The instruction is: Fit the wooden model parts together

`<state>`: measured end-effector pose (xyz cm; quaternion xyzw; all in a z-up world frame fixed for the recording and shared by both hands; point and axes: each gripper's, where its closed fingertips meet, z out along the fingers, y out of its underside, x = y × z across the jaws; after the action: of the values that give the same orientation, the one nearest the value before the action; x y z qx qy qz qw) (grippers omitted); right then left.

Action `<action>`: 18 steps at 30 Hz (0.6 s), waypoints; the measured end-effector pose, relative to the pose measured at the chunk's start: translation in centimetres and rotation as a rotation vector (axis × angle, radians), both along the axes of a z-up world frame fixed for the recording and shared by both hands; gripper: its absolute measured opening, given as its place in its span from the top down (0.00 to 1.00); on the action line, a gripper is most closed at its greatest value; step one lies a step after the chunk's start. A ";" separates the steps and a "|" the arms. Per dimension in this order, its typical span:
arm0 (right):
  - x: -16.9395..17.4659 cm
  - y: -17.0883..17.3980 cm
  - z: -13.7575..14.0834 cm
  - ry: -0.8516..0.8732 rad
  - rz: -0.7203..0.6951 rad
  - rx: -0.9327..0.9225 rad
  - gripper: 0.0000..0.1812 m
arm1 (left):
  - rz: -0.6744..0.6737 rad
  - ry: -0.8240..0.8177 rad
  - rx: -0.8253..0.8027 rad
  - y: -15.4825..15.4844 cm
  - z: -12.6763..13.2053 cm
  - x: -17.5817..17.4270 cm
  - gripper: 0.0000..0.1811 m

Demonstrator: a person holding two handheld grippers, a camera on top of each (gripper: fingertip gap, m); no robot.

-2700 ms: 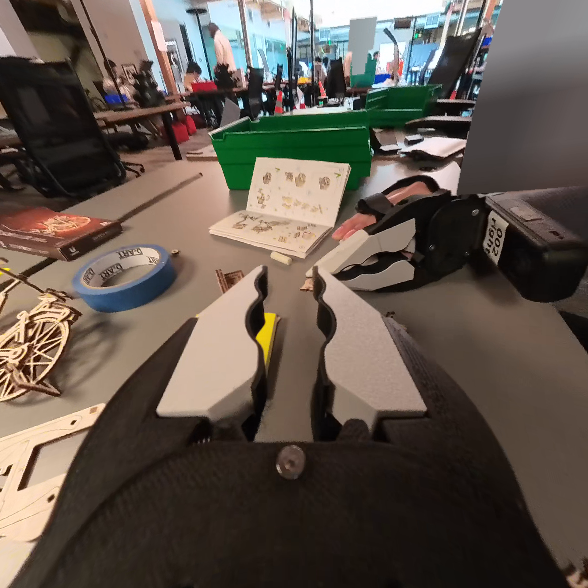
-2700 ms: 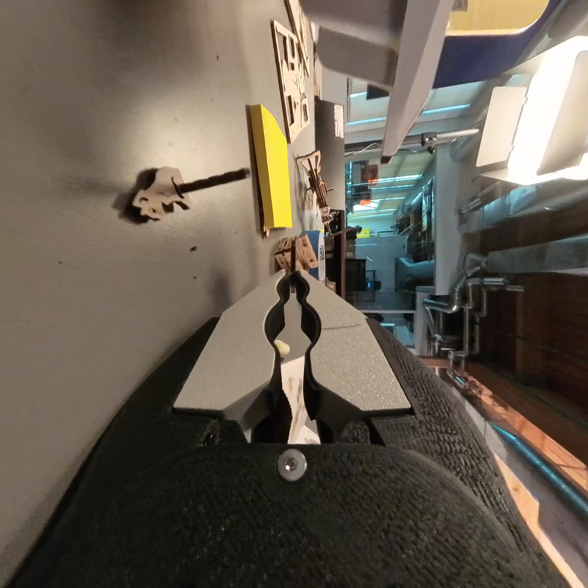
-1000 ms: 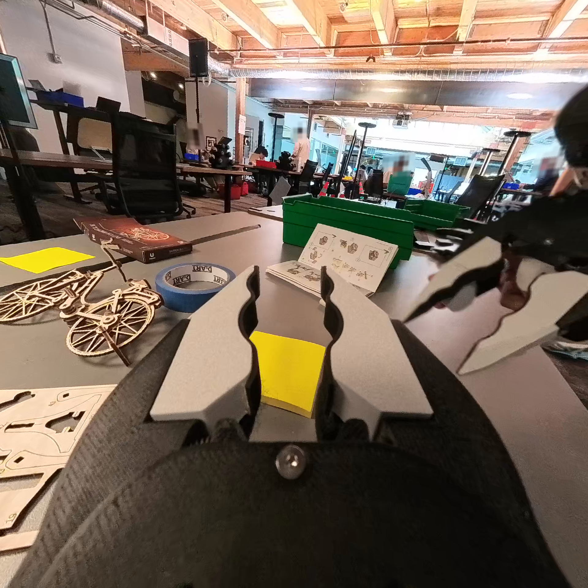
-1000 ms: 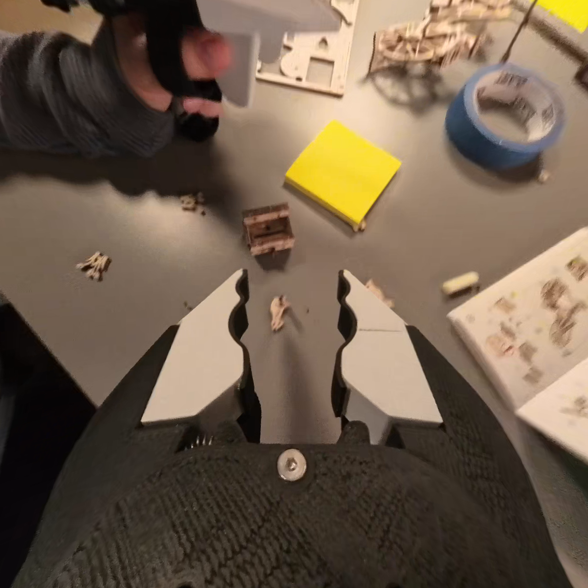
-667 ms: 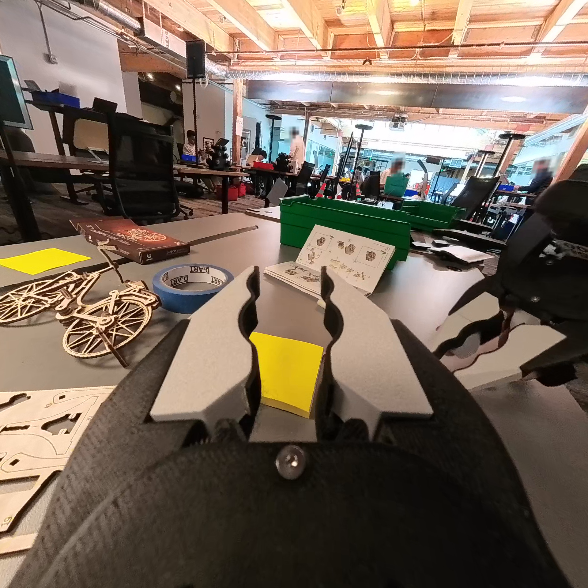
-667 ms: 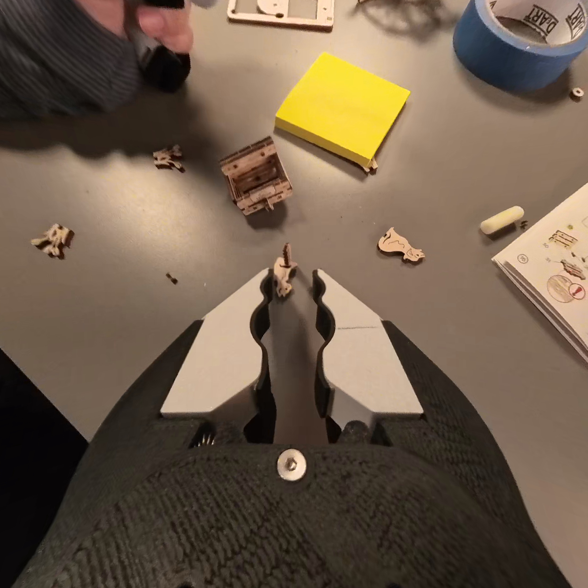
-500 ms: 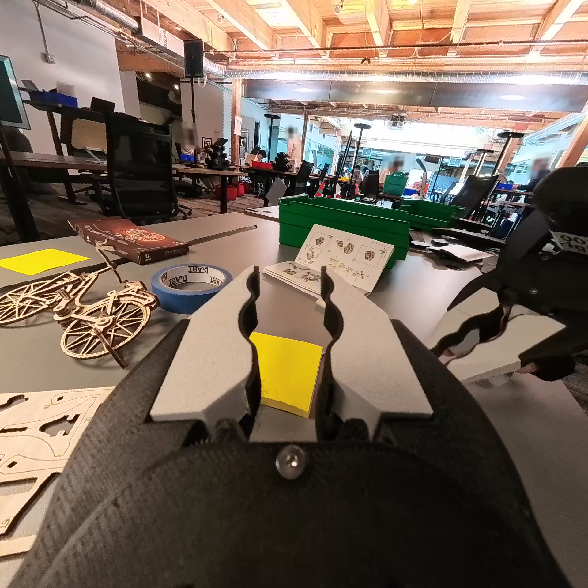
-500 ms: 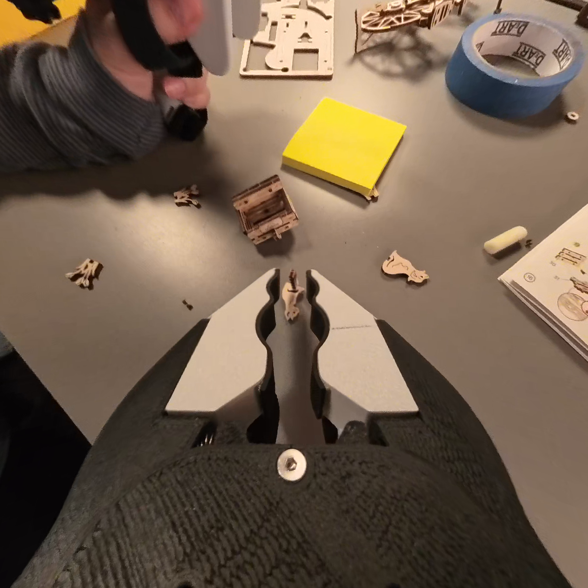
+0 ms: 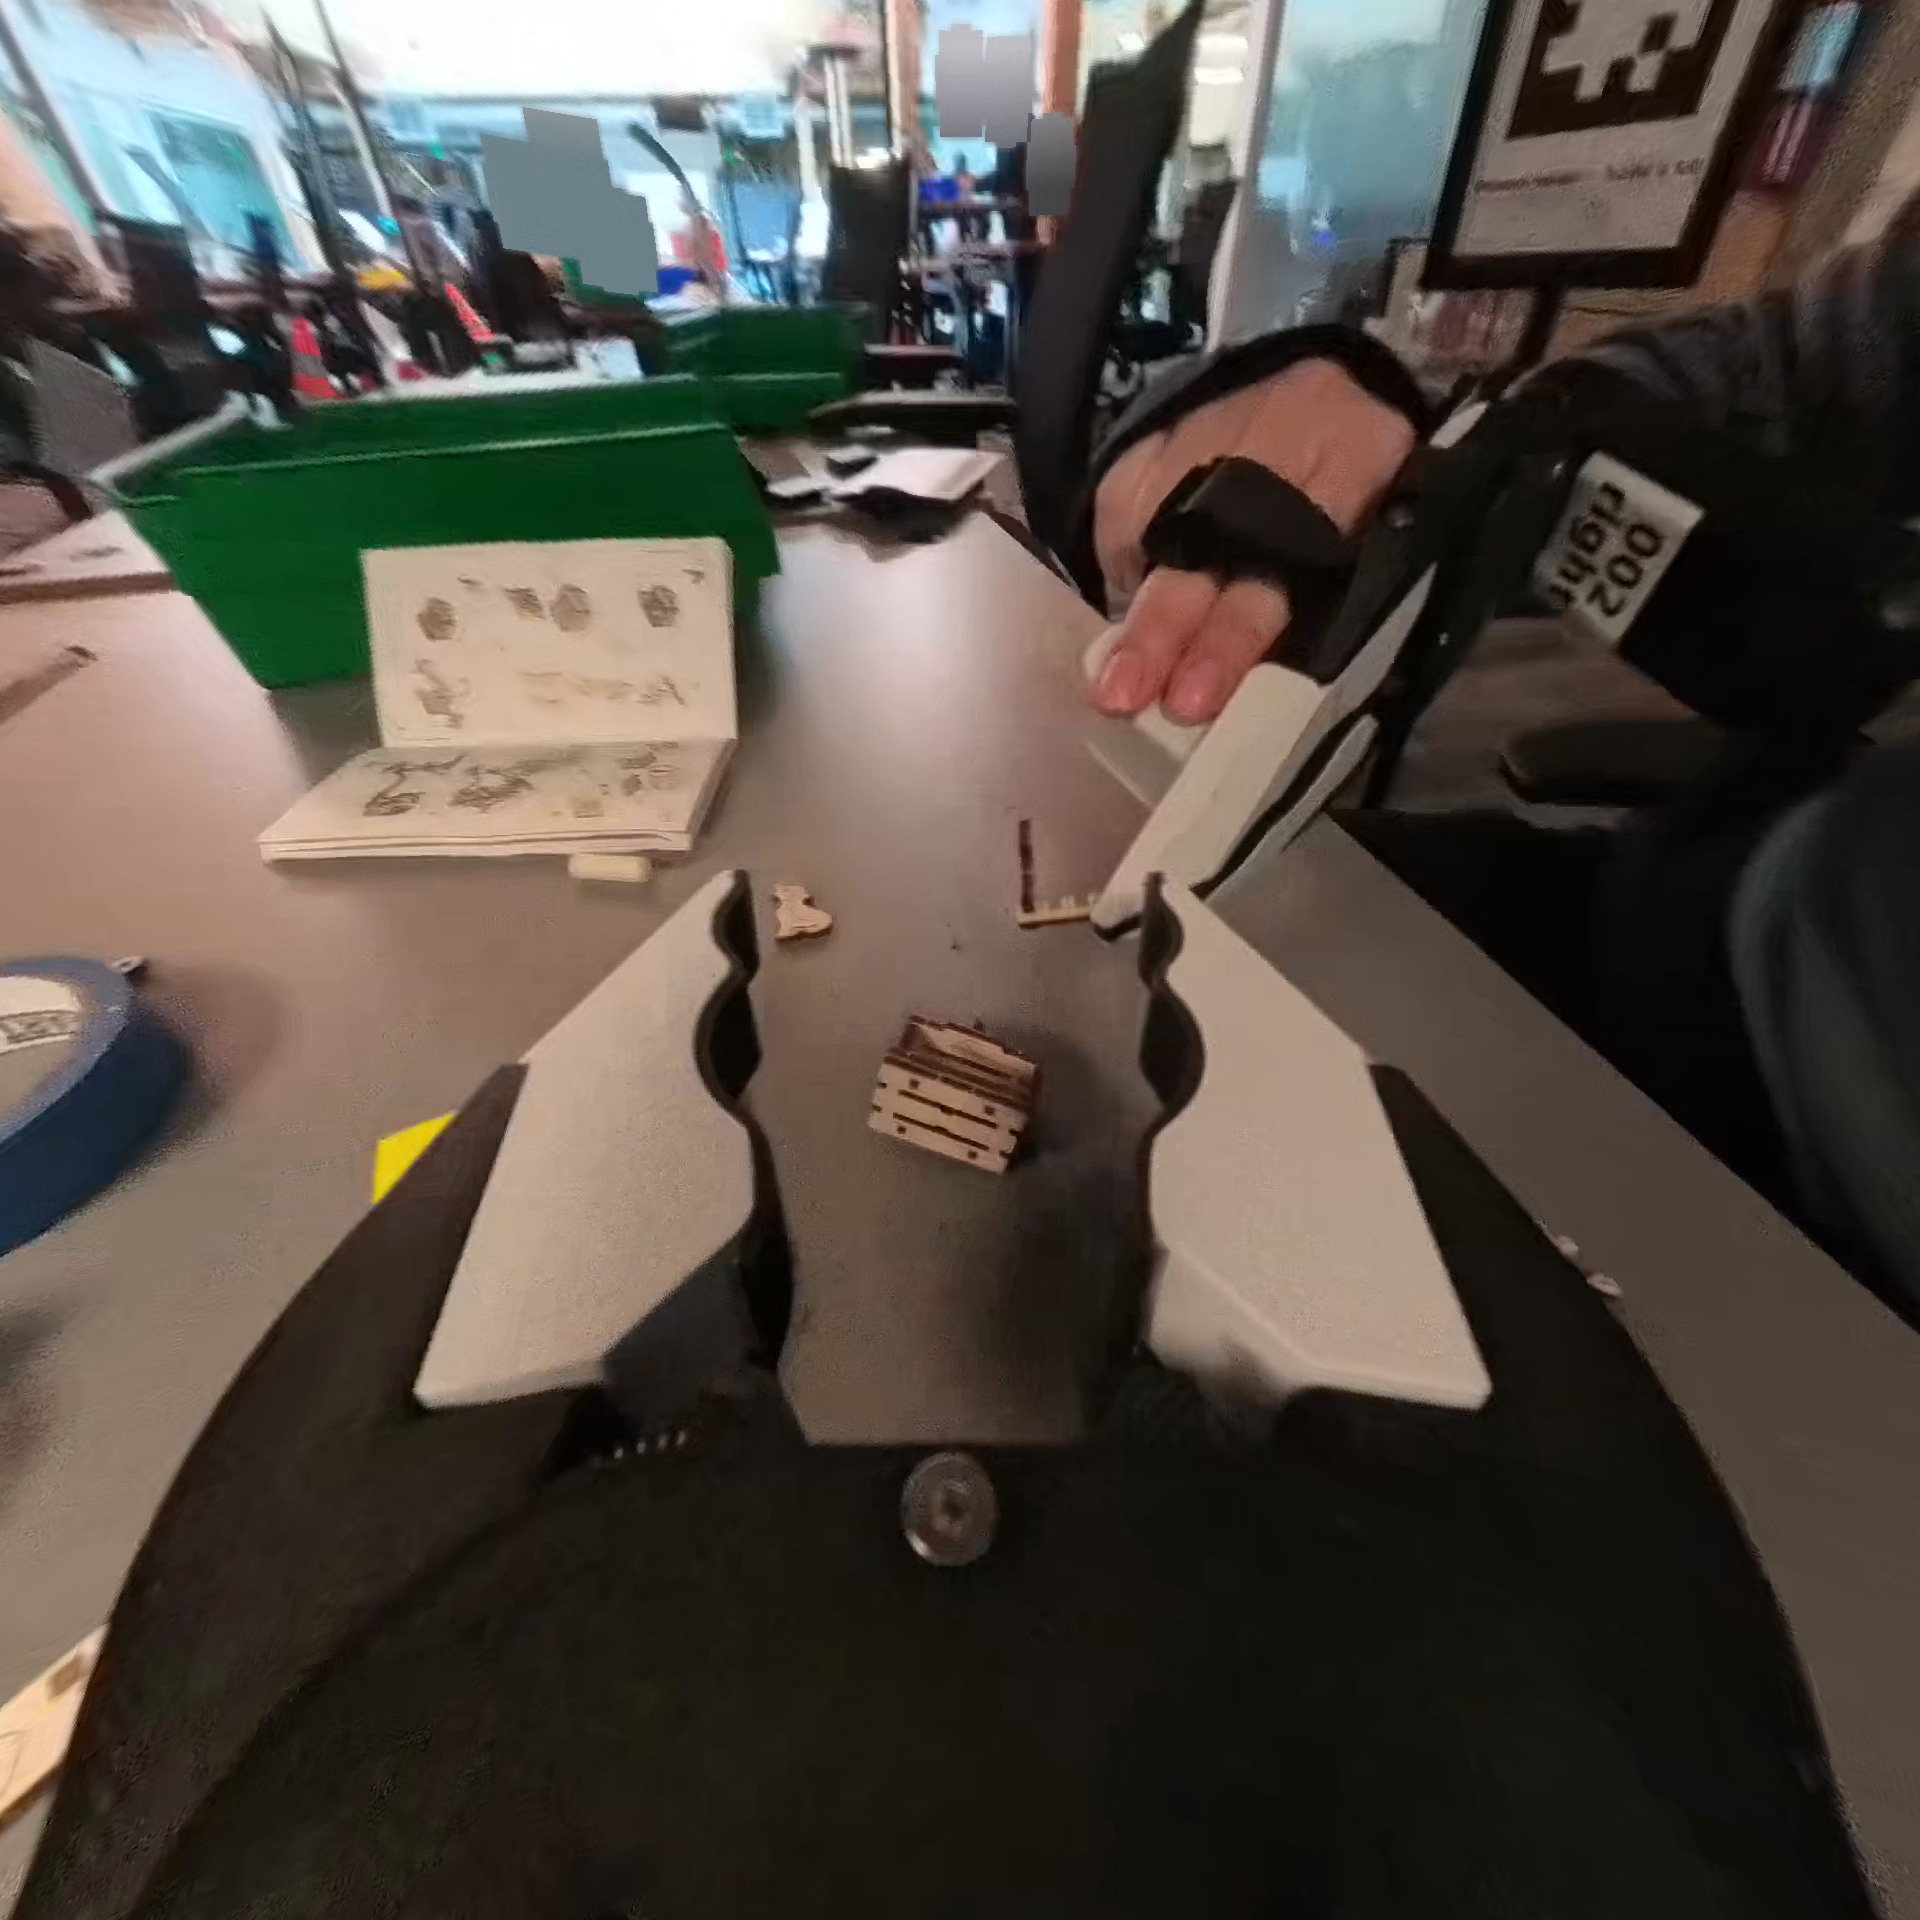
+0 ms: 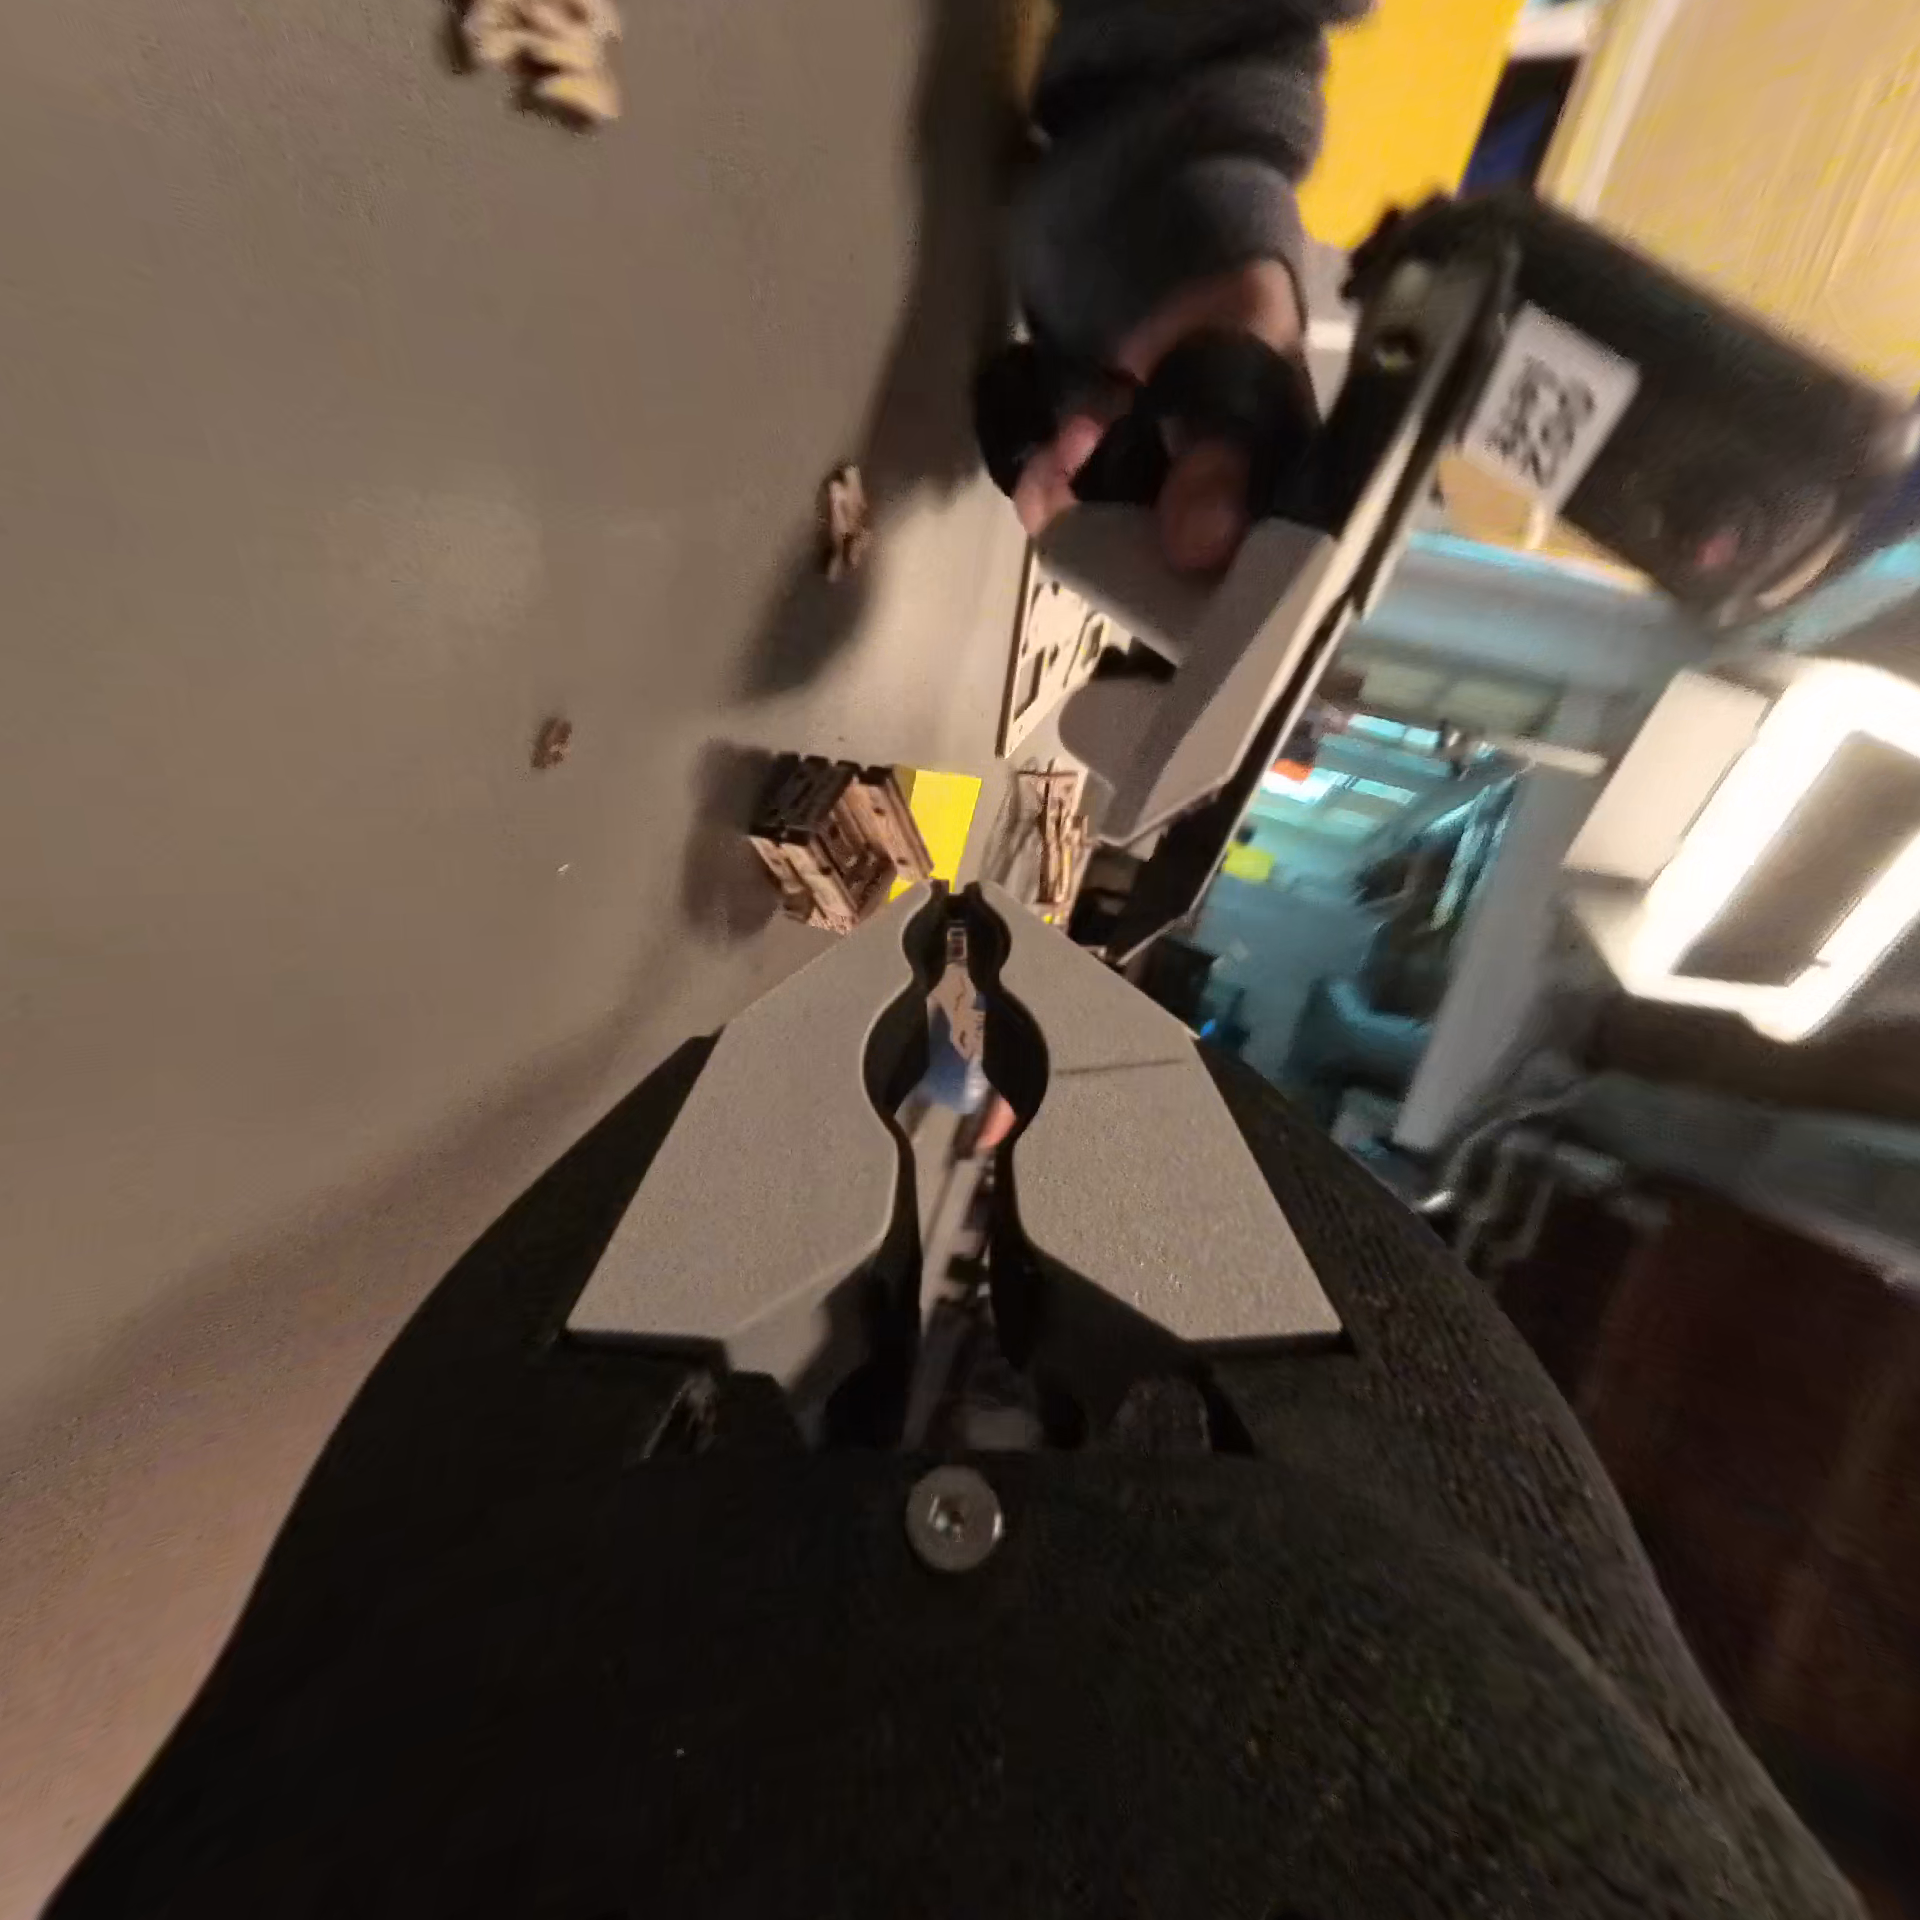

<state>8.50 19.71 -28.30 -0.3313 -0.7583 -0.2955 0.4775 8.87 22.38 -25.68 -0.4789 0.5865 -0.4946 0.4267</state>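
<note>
On the grey table [image 9: 312, 997], a small slatted wooden box [image 9: 954, 1093] is framed between the spread left gripper [image 9: 940, 904]; a thin wooden piece [image 9: 1051, 902] is pinched by the right gripper [image 10: 954, 896].

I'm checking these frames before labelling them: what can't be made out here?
- Right wrist view: the small wooden piece pinched in the right gripper shows only as a sliver; the fingers hide its shape.
- Left wrist view: the right gripper's tips are partly behind the left gripper's finger.
- Left wrist view: the blue tape roll is cut off by the left edge.
- The booklet drawings are blurred.
</note>
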 end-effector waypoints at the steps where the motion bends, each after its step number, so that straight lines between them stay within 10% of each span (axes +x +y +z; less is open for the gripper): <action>1: -0.2 -0.2 -0.2 -0.042 0.038 0.038 1.00 | -0.029 -0.004 0.007 -0.5 0.2 0.0 0.58; 9: -0.8 -0.3 -0.4 -0.279 0.203 0.218 1.00 | -0.155 -0.001 -0.096 -1.9 0.5 -0.5 0.75; 18: -0.2 0.8 -1.2 -0.398 0.193 0.087 1.00 | -0.135 0.108 -0.112 -0.5 -0.8 -1.5 0.69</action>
<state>8.31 20.51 -29.48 -0.1713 -0.8522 -0.3406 0.3583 7.38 21.84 -26.48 -0.4873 0.6111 -0.5276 0.3327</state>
